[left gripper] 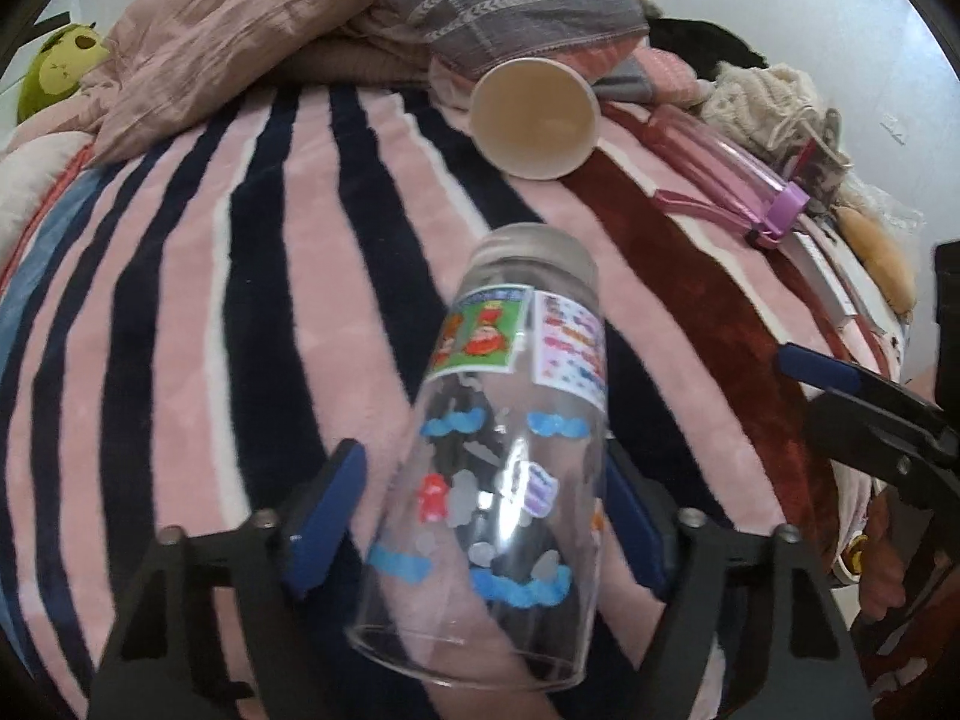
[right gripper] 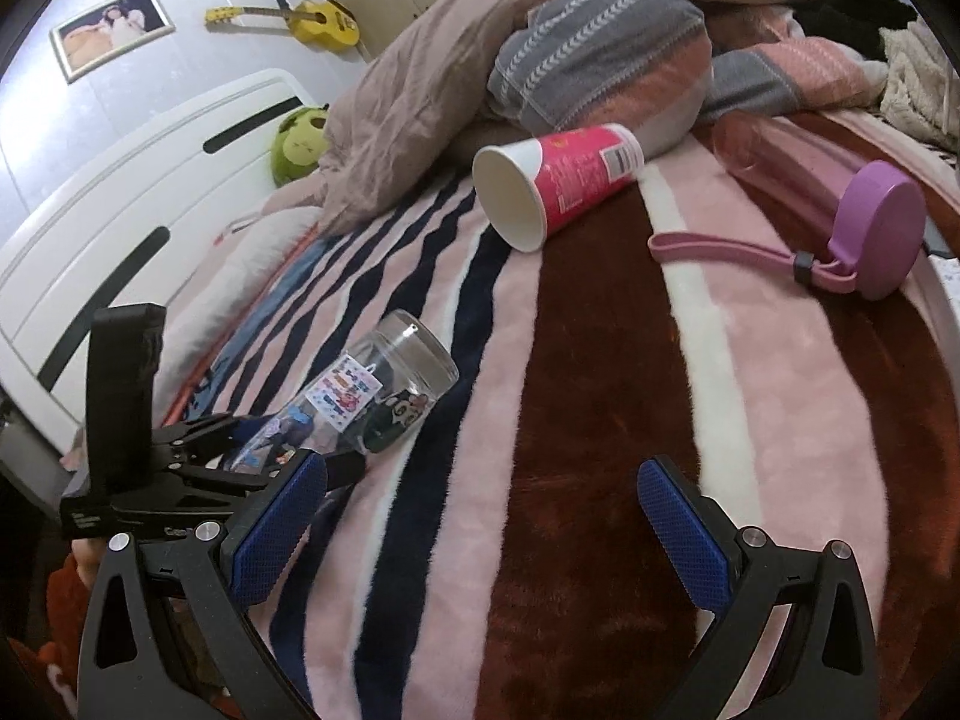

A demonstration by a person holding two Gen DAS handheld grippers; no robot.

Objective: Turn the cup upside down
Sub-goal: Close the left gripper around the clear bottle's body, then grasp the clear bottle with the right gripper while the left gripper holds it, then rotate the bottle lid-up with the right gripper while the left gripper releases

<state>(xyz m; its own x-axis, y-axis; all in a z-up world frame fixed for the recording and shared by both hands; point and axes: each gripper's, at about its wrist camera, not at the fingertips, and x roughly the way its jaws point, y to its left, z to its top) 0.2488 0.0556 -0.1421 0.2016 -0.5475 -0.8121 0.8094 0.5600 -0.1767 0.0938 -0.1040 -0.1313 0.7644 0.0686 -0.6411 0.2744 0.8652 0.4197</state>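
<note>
The left claw (left gripper: 480, 516) grips a clear glass cup (left gripper: 504, 468) around its lower body, above the striped blanket (left gripper: 180, 300) on the bed. The cup's long axis tilts away from the claw, thick base far, open mouth near. Smooth glass could slip if the turn is quick. The right claw (right gripper: 480, 528) hangs wide and empty, nearby. A paper cup (right gripper: 552, 180) lies on its side beyond.

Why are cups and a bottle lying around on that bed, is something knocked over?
Yes, all lie on their sides on the striped blanket: the paper cup against the pillows, the pink bottle beside it, and the clear glass cup tilted between the left gripper fingers. Nothing looks spilled.
</note>
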